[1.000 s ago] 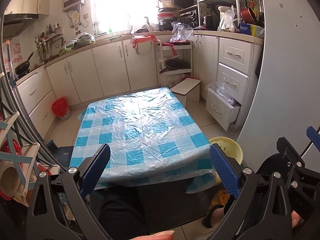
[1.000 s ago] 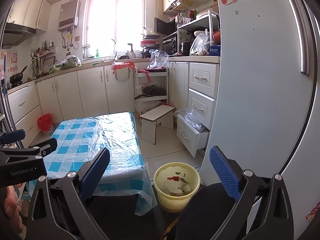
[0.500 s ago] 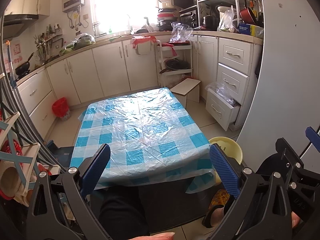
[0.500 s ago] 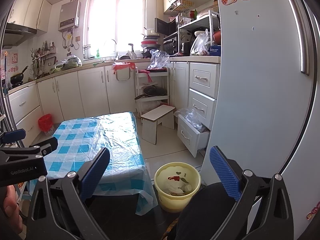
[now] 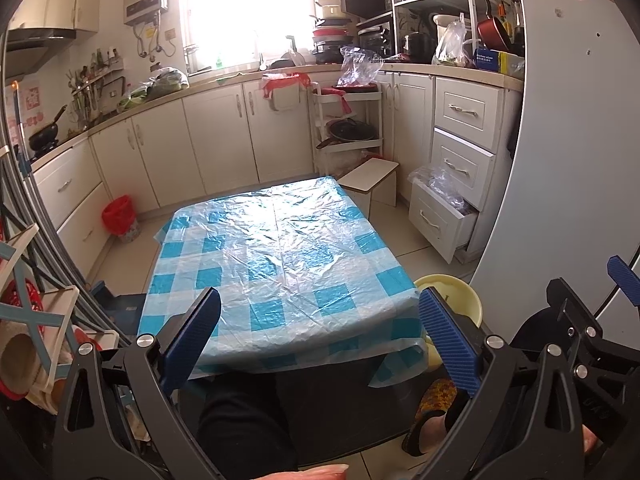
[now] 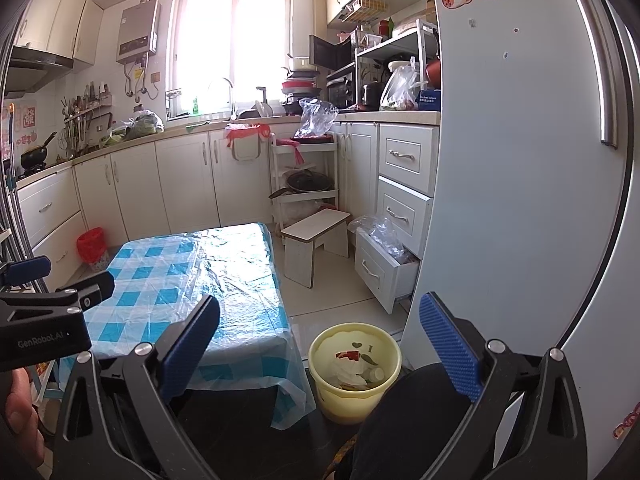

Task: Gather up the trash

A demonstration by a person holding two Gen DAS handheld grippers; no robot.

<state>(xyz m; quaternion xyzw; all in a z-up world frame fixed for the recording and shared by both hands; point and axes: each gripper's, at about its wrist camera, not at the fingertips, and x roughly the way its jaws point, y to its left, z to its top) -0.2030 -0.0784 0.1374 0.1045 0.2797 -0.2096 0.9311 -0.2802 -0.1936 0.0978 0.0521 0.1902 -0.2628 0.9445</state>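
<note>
Kitchen, seen from two hand-held grippers above a low table (image 5: pixel 280 248) under a blue-checked plastic cloth (image 6: pixel 224 280).

Left gripper (image 5: pixel 320 334): jaws spread wide, nothing between them, hanging over the table's near edge at 6 o'clock of the left view. Right gripper (image 6: pixel 320 338): likewise spread wide and empty, aimed toward the floor between table and fridge (image 6: pixel 520 160).

Trash: none visible on the cloth. Yellow bin (image 6: pixel 354 364) on the floor just beside the table's near right corner, at 6 o'clock of the right view, already holding white scraps, a red piece and a small bottle-like item. In the left view only its rim peeking out at 4 o'clock, behind the cloth's overhang. Red-lined bin (image 5: pixel 120 218) far off at 9 o'clock, against the cabinets.

Judging from this, probably near the end, or scanning for leftovers.

Risks:
- Loose cloth snagging on a fingertip during a low sweep, dragging the sheet.
- Bin light and close to a slippered foot (image 5: pixel 430 426); a knock tipping its contents out.
- Open bottom drawer (image 6: pixel 380 268), stuffed with clear bags, mistaken for trash.
- The two grippers close together; a crossing reach colliding.
</note>
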